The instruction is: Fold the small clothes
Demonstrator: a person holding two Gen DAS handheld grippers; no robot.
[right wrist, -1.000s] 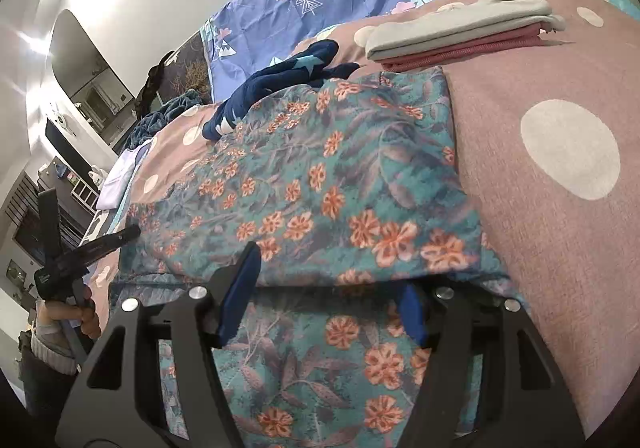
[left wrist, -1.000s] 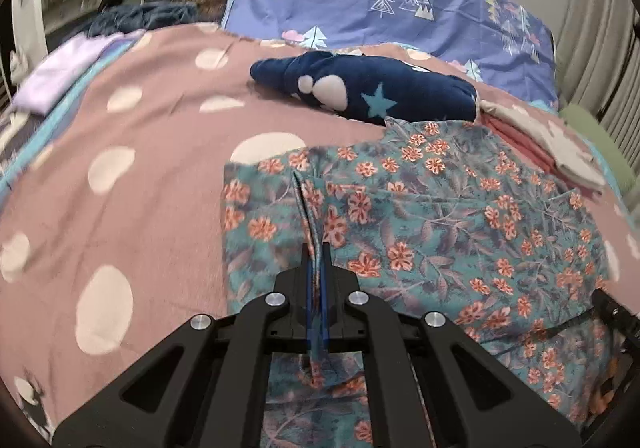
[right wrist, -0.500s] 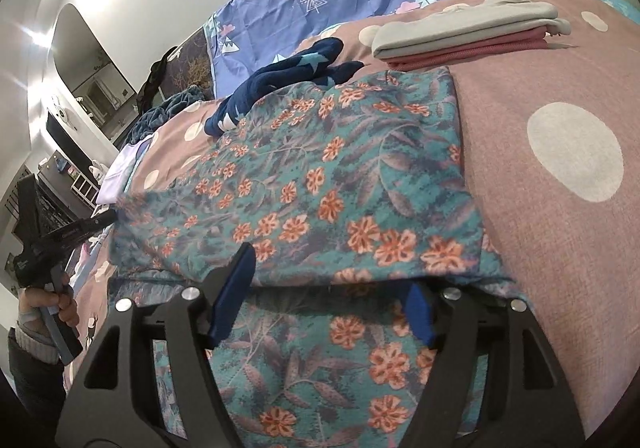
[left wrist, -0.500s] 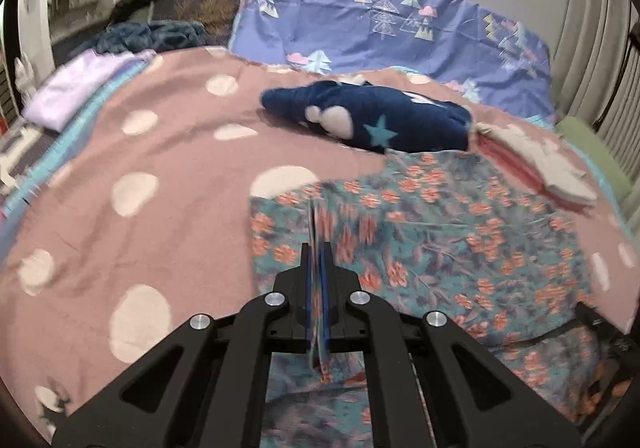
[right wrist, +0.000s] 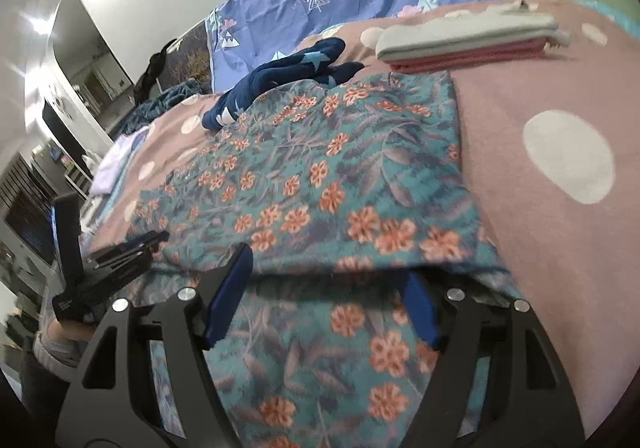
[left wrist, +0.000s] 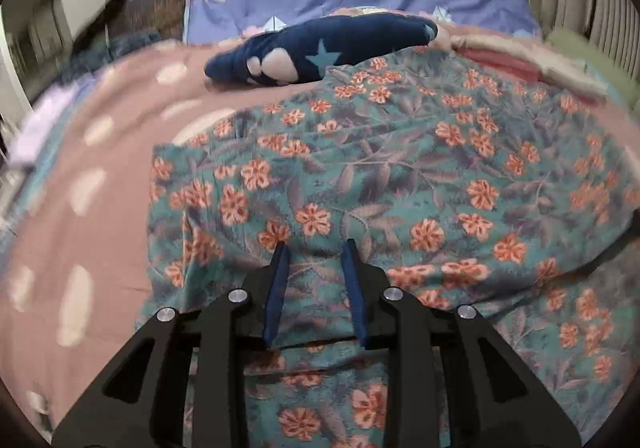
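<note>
Edges: the floral garment (left wrist: 400, 176) is folded over itself on the bed's pink dotted bedspread (right wrist: 560, 96); its folded front edge runs across both wrist views just ahead of the tongs, its right edge lies straight.
Open room: bare bedspread lies to the garment's left and right.
Neighbours: a navy star-print garment (left wrist: 320, 52) touches its far edge; a folded grey and pink stack (right wrist: 468, 44) sits near the far right corner.
Writing: none readable.
Garment look: teal with orange flowers and grey leaves.
Left tongs (left wrist: 316, 248): opening, pads apart over the fold, not pressing it.
Right tongs (right wrist: 328, 280): wide apart, fold edge between, not pinched.
</note>
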